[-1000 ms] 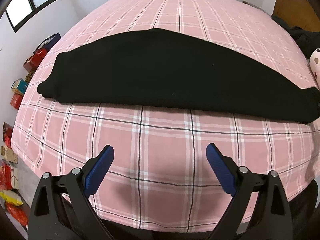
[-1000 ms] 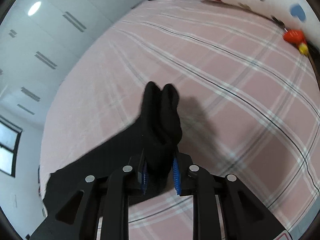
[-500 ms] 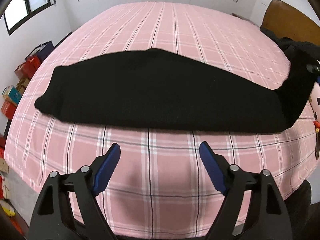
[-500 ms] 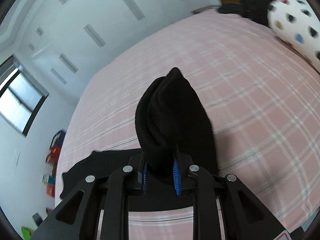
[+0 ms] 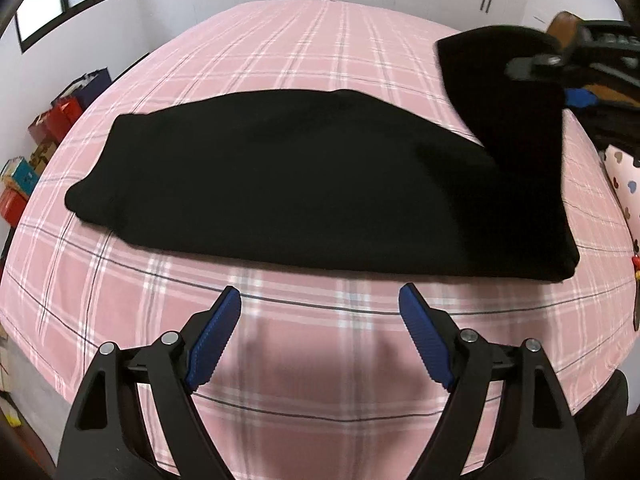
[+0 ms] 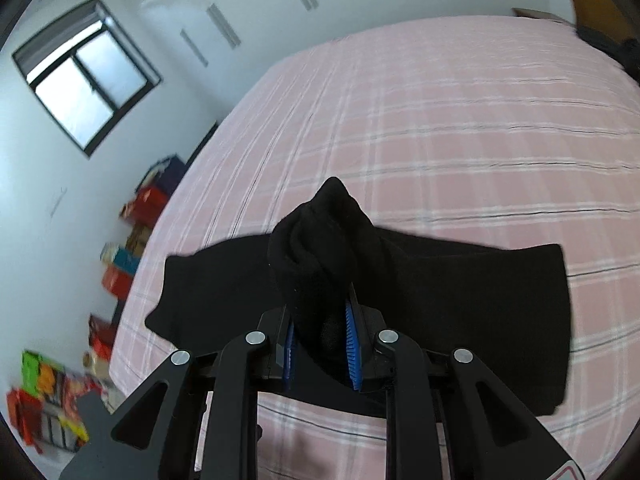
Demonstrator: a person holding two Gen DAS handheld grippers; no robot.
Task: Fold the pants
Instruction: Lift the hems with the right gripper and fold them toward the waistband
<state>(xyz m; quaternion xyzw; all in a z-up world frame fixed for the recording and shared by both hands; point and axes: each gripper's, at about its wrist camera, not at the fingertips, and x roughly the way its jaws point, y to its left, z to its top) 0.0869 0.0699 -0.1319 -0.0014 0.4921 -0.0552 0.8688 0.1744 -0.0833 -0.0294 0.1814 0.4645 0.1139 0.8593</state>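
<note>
Your right gripper (image 6: 320, 344) pinches one end of the black pants (image 5: 304, 184); your left gripper (image 5: 320, 336) hangs spread and empty.

Between your right gripper's blue pads (image 6: 352, 344) a bunched fold of black cloth is clamped, its tip sticking up past the fingers, and that end is raised off the bed while the cloth slopes down to the rest. From your left wrist view, your left gripper's jaws stand wide apart over bare sheet, just short of the pants' near edge, touching nothing. The pants lie folded lengthwise across the pink plaid bed (image 5: 320, 364), the far end flat towards the window (image 6: 84, 76) side. Coloured boxes (image 6: 132, 240) are stacked on the floor beside the bed, and a heart-print pillow (image 5: 624, 184) sits at its right edge.
</note>
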